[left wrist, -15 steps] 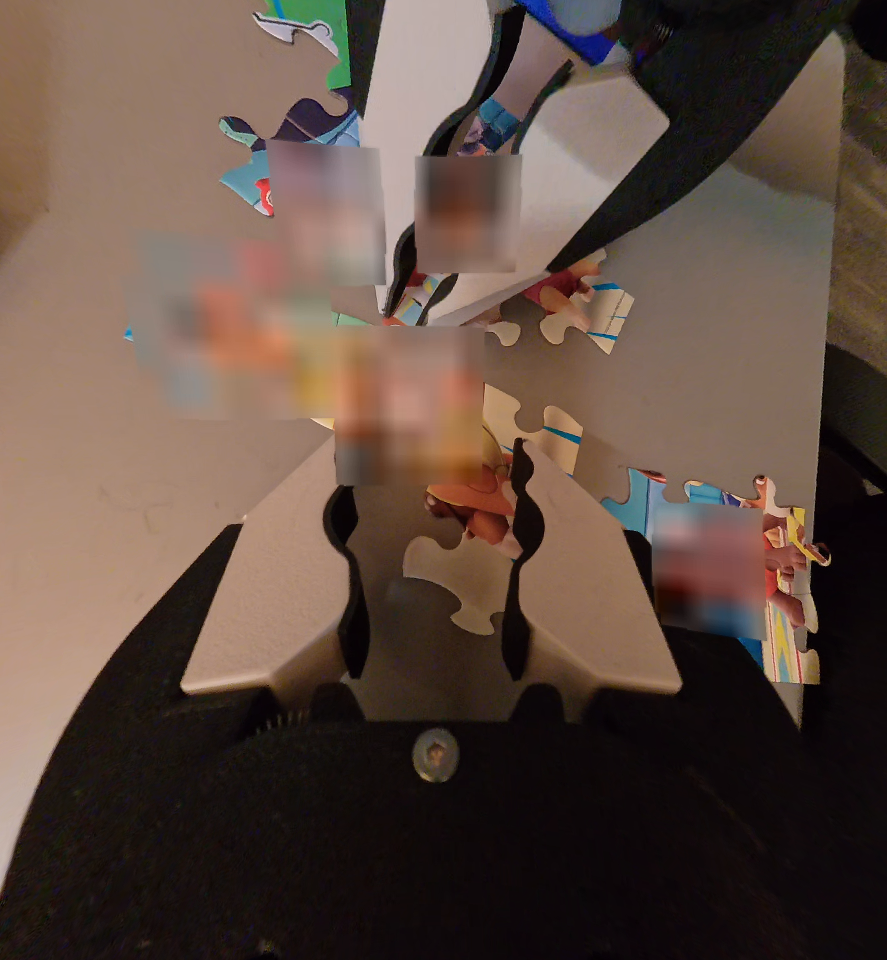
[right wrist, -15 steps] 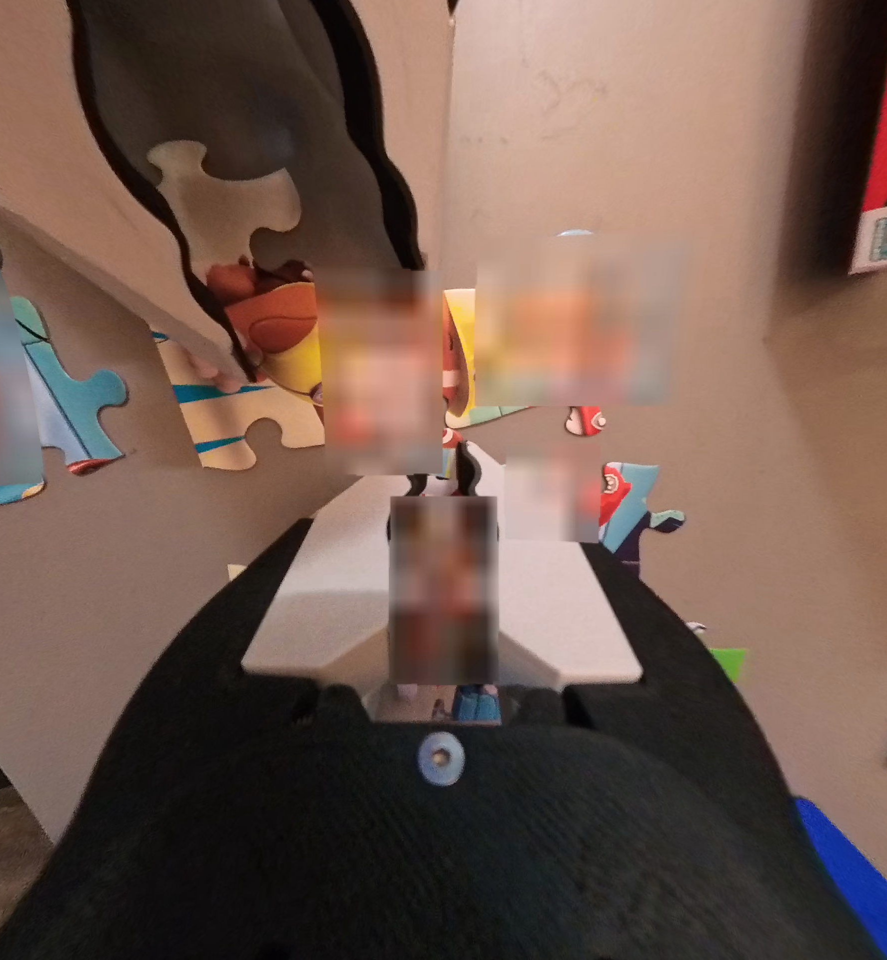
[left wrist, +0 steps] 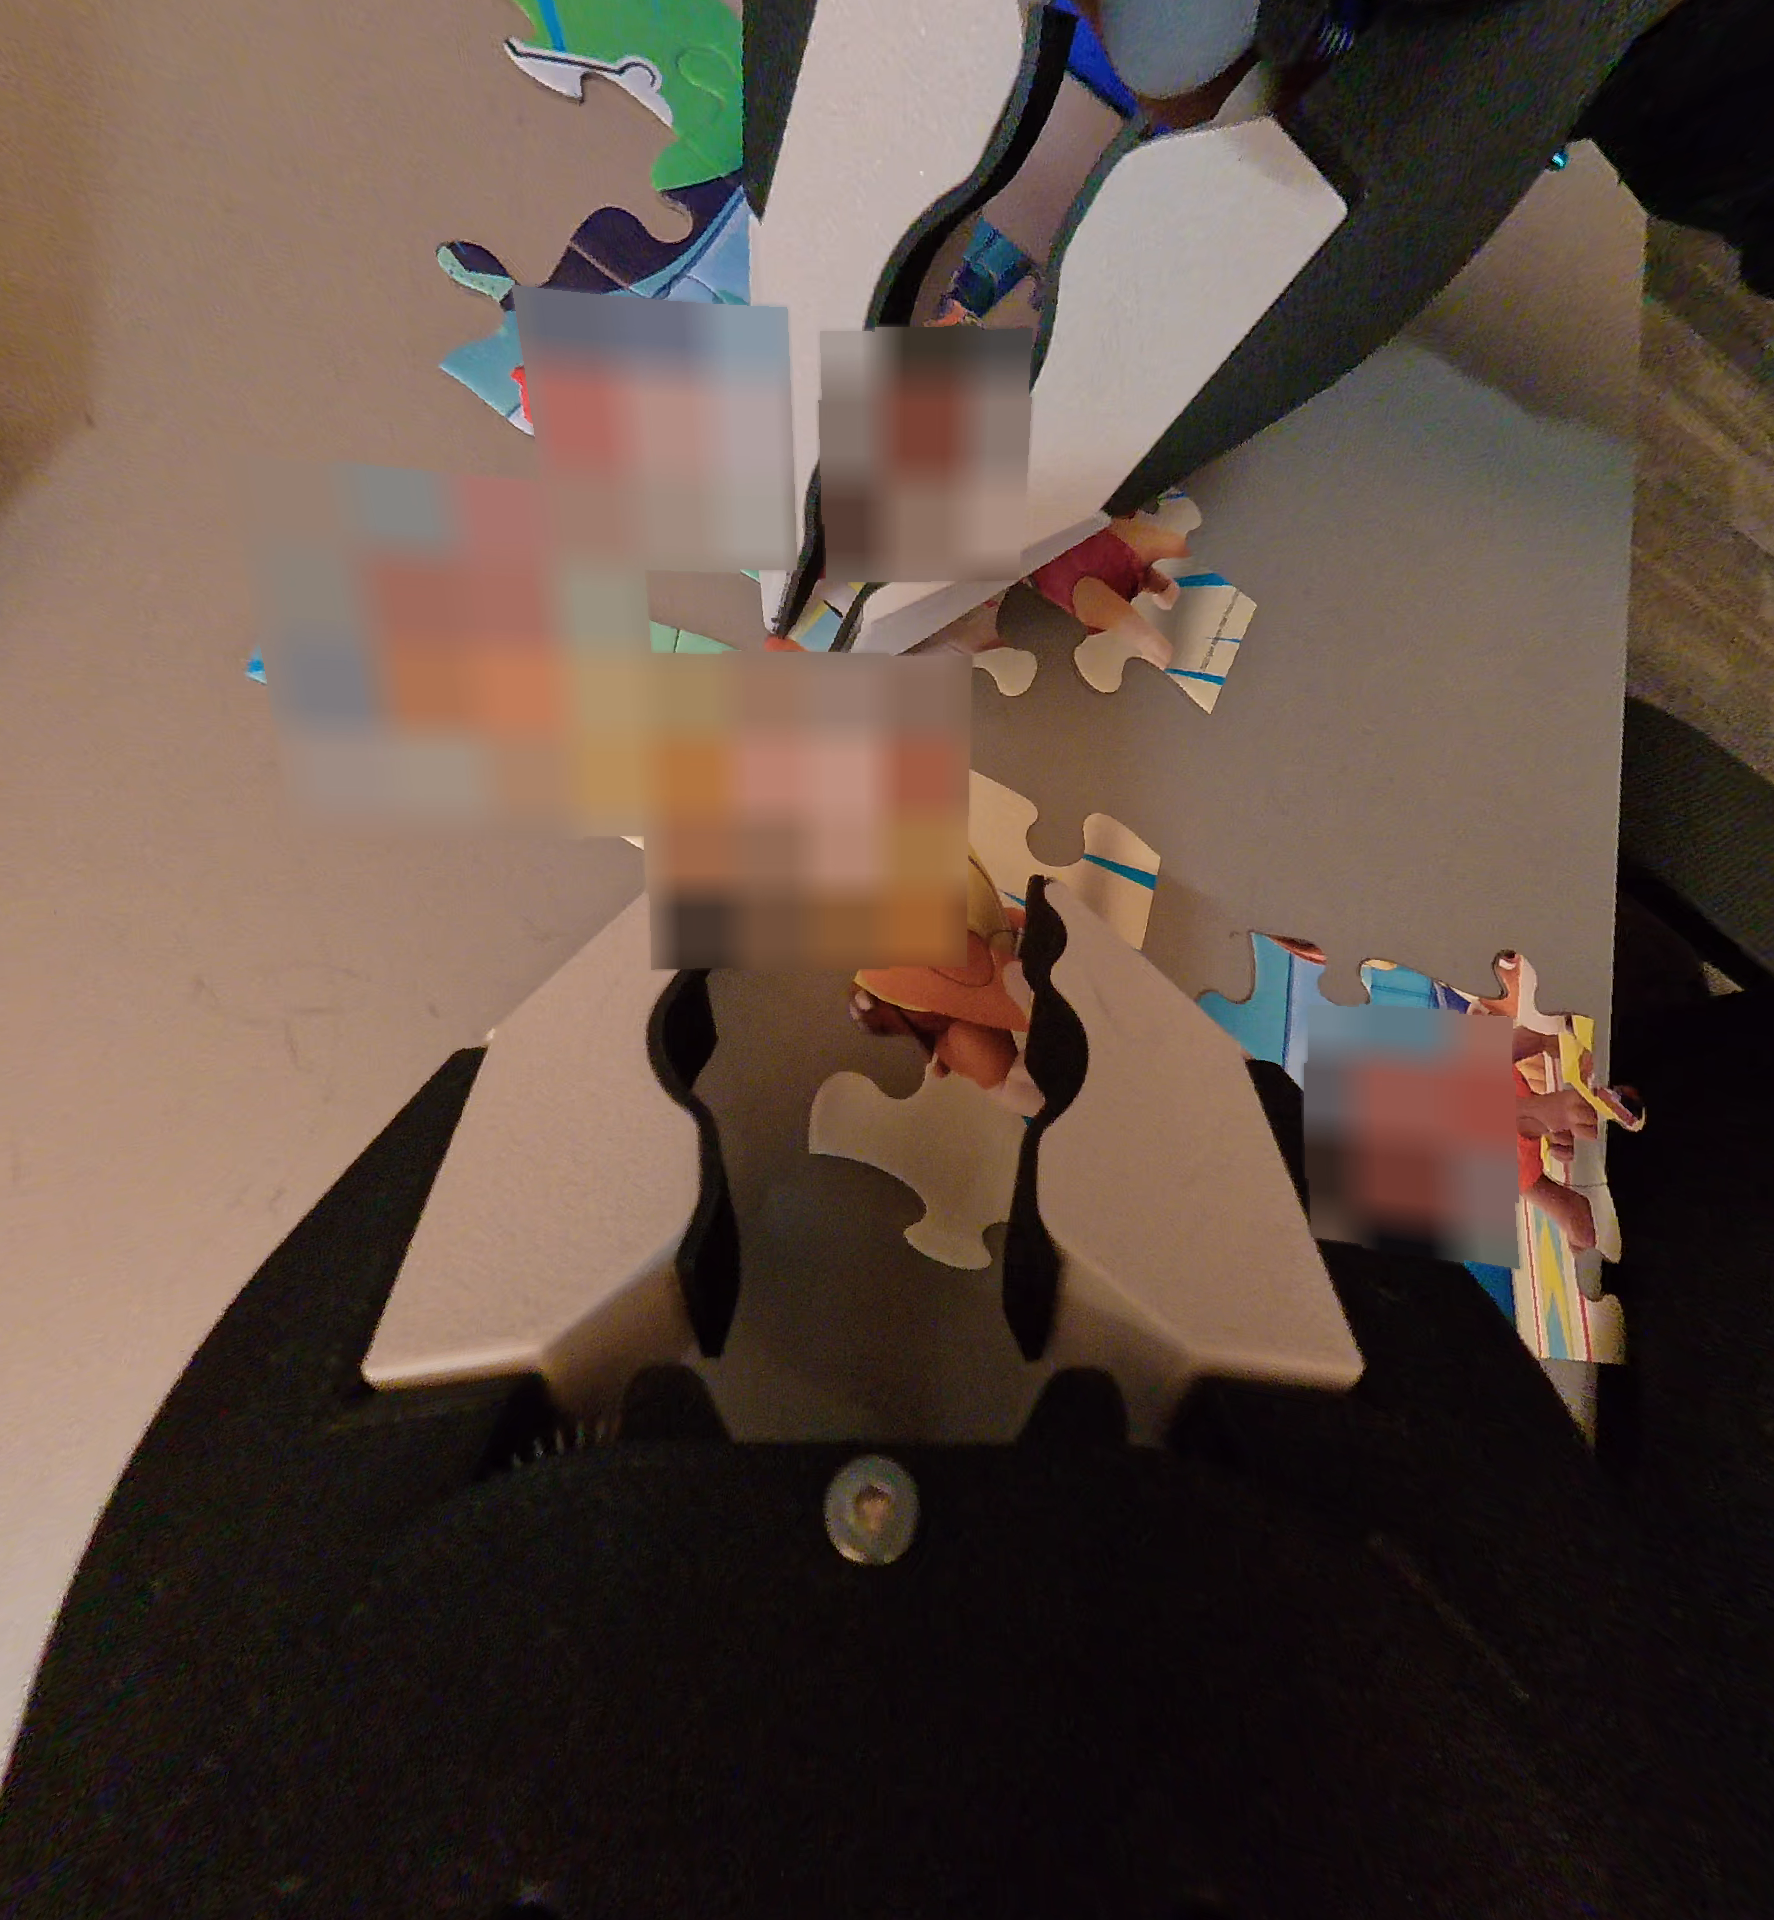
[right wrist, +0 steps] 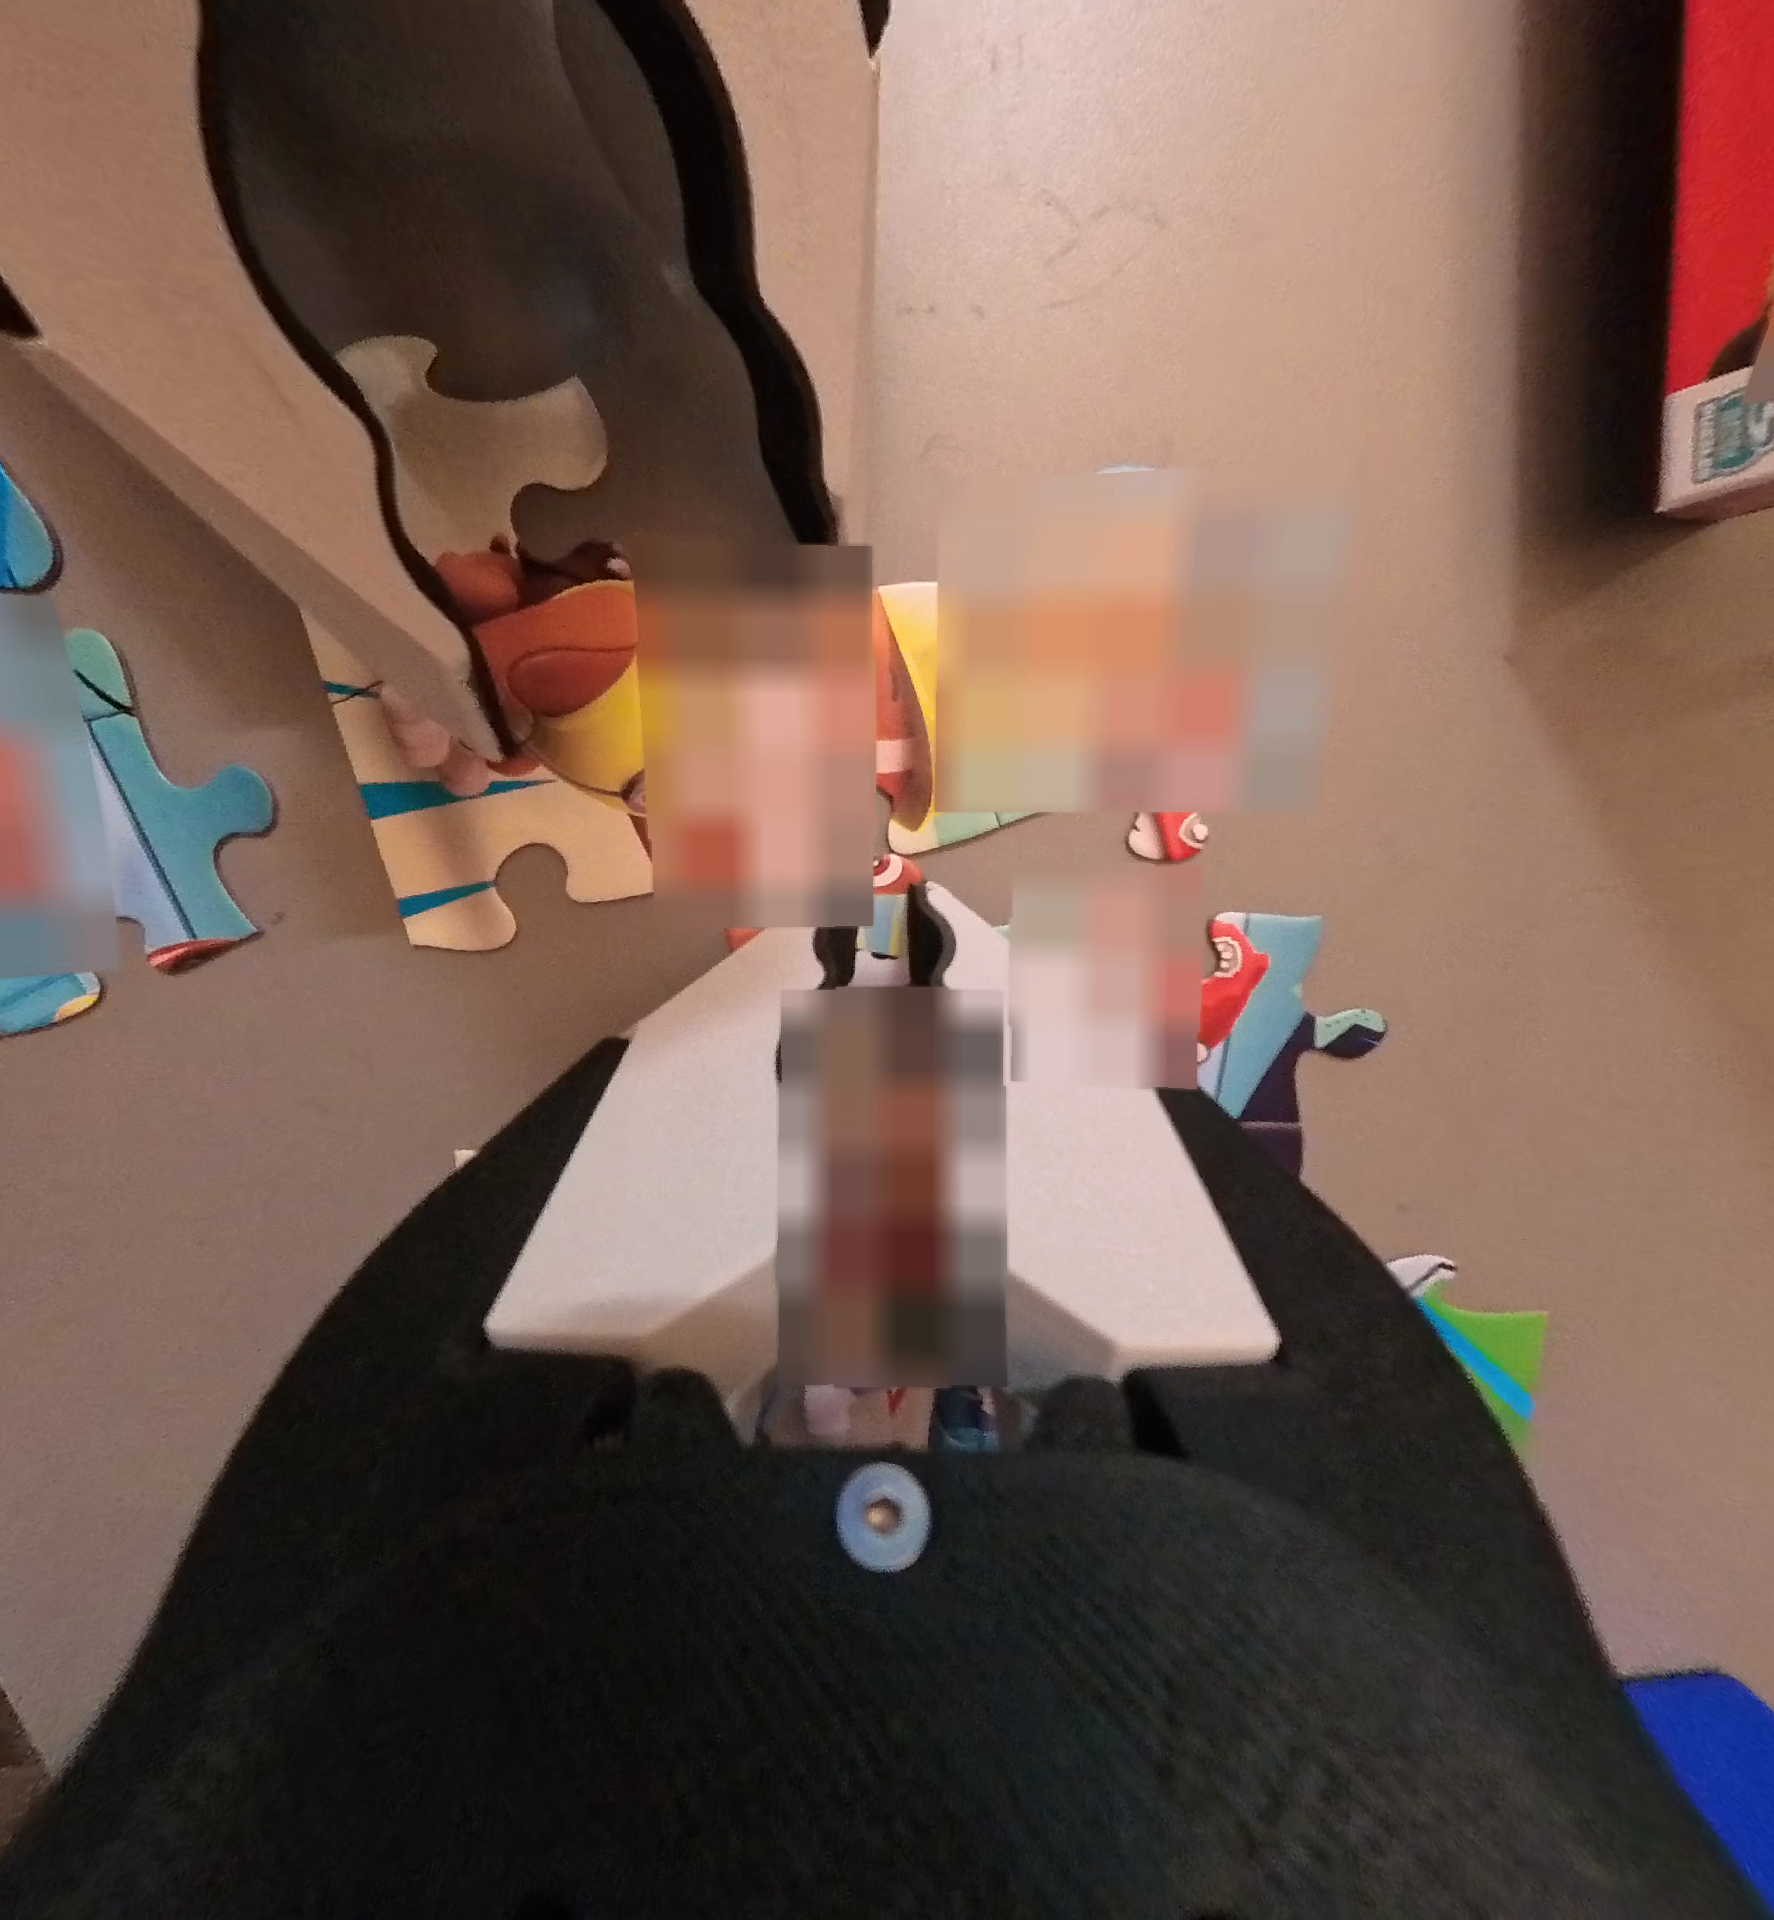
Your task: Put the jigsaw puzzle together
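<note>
Flat, matte beige-grey tabletop (left wrist: 1382, 748) filling most of both views, faintly scuffed, warmly lit and brighter toward nine o'clock in the left wrist view. Straight table edge at three o'clock there, with grey streaked carpet-like flooring (left wrist: 1735, 436) beyond it and a dark rounded piece of furniture (left wrist: 1735, 831), perhaps a chair, just below. In the right wrist view, red cardboard box (right wrist: 1756, 249) standing at two o'clock, casting a dark shadow on the tabletop beside it; blue object (right wrist: 1756, 1808) at five o'clock, kind unclear.
</note>
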A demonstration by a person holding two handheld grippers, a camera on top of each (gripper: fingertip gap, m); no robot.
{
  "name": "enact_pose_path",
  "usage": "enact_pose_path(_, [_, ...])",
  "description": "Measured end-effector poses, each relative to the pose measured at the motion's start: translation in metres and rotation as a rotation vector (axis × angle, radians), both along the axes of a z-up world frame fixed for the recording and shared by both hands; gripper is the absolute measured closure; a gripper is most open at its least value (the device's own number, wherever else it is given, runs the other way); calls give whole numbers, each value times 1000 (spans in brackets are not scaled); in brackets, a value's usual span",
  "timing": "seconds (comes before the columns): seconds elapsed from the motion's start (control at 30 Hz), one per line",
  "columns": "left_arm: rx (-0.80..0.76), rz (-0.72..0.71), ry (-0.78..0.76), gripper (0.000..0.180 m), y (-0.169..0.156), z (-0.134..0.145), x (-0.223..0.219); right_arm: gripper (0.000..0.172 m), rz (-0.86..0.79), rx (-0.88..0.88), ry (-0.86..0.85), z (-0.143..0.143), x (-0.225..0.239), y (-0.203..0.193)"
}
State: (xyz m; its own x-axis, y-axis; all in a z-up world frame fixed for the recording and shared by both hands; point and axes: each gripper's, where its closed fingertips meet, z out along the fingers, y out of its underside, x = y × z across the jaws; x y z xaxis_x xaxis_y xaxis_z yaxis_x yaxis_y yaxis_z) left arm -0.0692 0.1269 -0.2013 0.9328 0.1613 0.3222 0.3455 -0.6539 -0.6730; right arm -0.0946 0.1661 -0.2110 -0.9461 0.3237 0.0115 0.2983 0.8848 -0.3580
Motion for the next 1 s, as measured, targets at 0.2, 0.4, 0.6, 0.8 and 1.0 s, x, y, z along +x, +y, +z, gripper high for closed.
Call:
enact_pose_path(0.2, [4,2,-4,124,1,0,-1,172,-1,5,4,4,3,3])
enact_pose_path(0.4, [7,-1,-3,124,1,0,-1,172,-268,-164,145,43,-15,26])
enact_pose_path(0.6, [18,-14,-9,124,4,0,0,168,-451,-245,225,58,-7,63])
enact_pose_path(0.8, [22,-13,-13,125,4,0,-1,144,-353,-55,216,28,-11,43])
enact_pose_path(1.0, [27,-6,-10,125,4,0,-1,100,-503,-126,158,15,-53,49])
